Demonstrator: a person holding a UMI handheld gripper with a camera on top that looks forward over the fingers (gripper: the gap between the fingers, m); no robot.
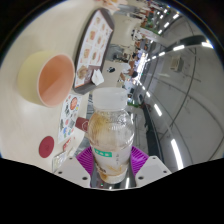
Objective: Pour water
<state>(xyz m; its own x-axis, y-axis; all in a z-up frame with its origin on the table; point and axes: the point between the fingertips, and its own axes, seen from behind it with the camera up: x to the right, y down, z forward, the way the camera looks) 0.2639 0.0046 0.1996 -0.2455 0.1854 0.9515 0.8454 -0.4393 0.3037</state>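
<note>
The tool (108, 163) is clamped on a clear plastic bottle (109, 135), one finger pressing each side of its lower body, with the purple pads (84, 156) showing at both flanks. The bottle has a white cap (106, 98) still on, a ribbed clear upper part and a brownish look lower down, though what is inside cannot be made out. A green label (105, 155) sits low on the bottle between the fingers; its writing is too small to read.

Beyond and to the left of the bottle stands a round bowl (54, 77), cream outside and orange-pink inside, with nothing visible in it. It rests on a pale desk (25, 55). Printed sheets with small food-like pictures (97, 38) lie on the desk past the bowl, and more picture cards (72, 112) lie between the bowl and the bottle; none of their text is legible.

The whole view is tilted. Further back is a room with bright strip lights (180, 48) and a pale curved wall (185, 110), with dark, indistinct clutter (125, 72) just beyond the desk's edge.
</note>
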